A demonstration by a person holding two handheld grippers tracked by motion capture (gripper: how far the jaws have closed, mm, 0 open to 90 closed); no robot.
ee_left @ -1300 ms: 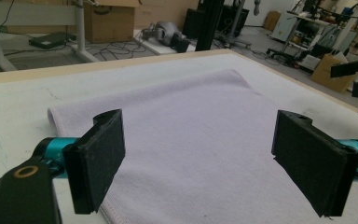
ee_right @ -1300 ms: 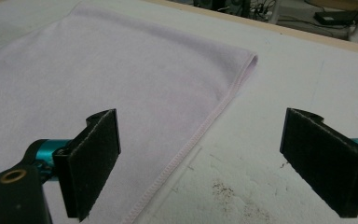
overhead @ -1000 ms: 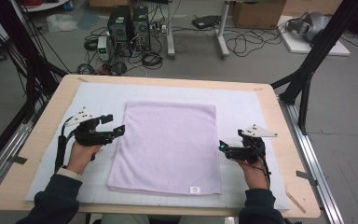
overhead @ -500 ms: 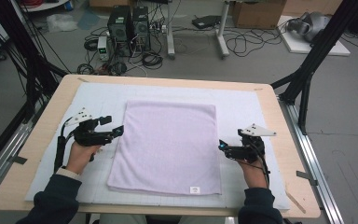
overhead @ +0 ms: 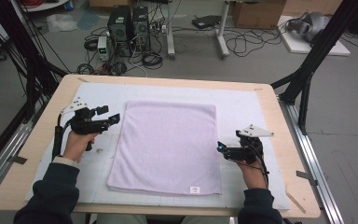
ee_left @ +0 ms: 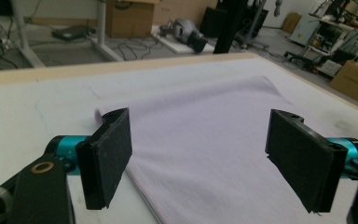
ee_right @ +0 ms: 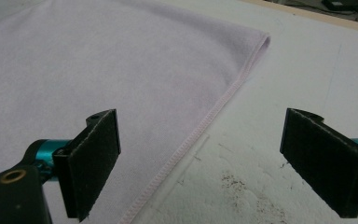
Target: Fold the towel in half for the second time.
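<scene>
White mat [overhead: 242,105]: towel [overhead: 168,144] between open fingers [ee_left: 106,156]

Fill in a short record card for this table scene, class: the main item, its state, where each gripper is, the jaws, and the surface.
item: lilac towel
state: spread flat, small white label near its front edge
surface: white mat on a wooden table
left gripper: beside the towel's left edge, toward the far end, jaws open, holding nothing
right gripper: at the towel's right edge, toward the near end, jaws open, holding nothing
contact: neither gripper is closed on the towel
</scene>
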